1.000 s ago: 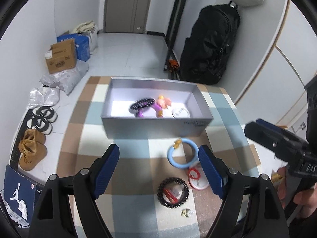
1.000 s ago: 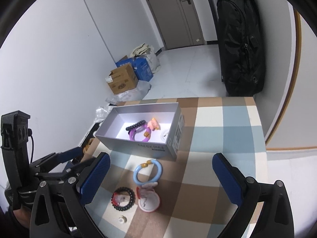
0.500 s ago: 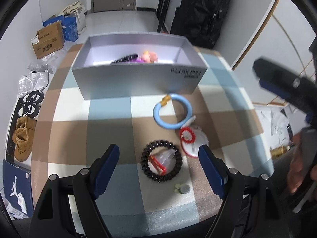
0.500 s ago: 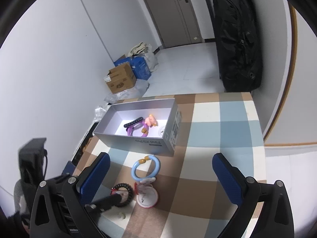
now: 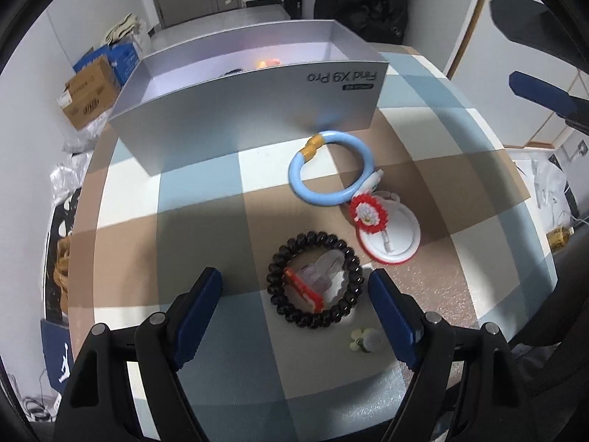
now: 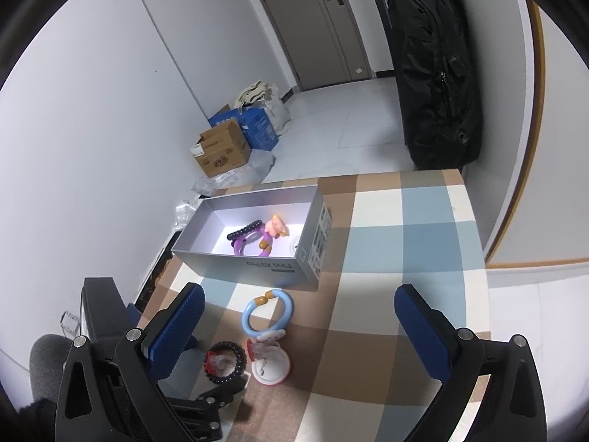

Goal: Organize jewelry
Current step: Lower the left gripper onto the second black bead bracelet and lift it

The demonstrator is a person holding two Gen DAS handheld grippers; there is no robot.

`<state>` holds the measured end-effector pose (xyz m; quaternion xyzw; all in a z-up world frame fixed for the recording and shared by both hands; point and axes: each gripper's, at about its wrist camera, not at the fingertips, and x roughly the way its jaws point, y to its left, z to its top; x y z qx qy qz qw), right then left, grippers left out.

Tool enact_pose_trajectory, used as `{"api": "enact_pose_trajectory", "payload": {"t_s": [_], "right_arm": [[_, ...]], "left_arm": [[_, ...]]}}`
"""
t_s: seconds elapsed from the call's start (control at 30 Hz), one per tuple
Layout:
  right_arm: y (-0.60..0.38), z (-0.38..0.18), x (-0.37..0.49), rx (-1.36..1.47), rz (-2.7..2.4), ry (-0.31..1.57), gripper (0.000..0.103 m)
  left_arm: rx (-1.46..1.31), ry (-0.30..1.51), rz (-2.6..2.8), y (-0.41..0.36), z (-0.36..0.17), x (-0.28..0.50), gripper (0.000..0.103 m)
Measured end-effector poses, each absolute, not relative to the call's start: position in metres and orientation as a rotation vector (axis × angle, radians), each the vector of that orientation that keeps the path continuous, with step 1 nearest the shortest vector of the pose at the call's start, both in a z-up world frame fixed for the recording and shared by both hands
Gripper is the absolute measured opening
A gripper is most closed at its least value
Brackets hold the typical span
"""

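A black bead bracelet (image 5: pixel 315 279) lies on the checked tablecloth with a red and clear hair clip (image 5: pixel 313 279) inside it. My left gripper (image 5: pixel 295 297) is open and low, its fingers on either side of the bracelet. Beyond lie a light blue bangle (image 5: pixel 330 168), a white and red round piece (image 5: pixel 386 229) and a small pale flower stud (image 5: pixel 363 339). The grey box (image 5: pixel 257 110) holds a purple bangle (image 6: pixel 247 244), dark beads and a pink figure (image 6: pixel 276 225). My right gripper (image 6: pixel 296 331) is open and empty, higher up, over the bangle (image 6: pixel 268 313) and bracelet (image 6: pixel 225 364).
The table's front and right edges are near the jewelry. On the floor to the left are cardboard boxes (image 6: pixel 220 149), plastic bags and shoes. A black bag (image 6: pixel 434 73) leans on the wall behind the table. The right gripper's fingers (image 5: pixel 537 92) show at right in the left wrist view.
My left gripper has moved forward and down until its fingers flank the black bead bracelet. The right gripper has stayed nearly still, open.
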<state>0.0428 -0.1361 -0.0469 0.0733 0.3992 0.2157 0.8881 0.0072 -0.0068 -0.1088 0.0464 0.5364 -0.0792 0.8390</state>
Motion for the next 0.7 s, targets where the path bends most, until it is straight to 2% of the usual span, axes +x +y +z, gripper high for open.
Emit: {"api": "enact_pose_trajectory", "payload": {"t_s": [0.1, 0.3, 0.4, 0.7], "right_arm": [[-0.136, -0.047, 0.043, 0.152, 0.448, 0.83, 0.103], [-0.138, -0.048, 0.043, 0.155, 0.445, 0.834, 0.103], [-0.138, -0.049, 0.043, 0.154, 0.443, 0.837, 0.103], [-0.14, -0.048, 0.043, 0.16, 0.432, 0.841, 0.103]], "left_arm": [[0.101, 1.128, -0.178, -0.009, -0.108, 0.007, 0.078], [0.098, 1.136, -0.203, -0.009, -0.107, 0.013, 0.06], [0.098, 1.14, -0.21, -0.01, -0.105, 0.013, 0.045], [-0.048, 1.159, -0.247, 0.007, -0.099, 0.023, 0.038]]}}
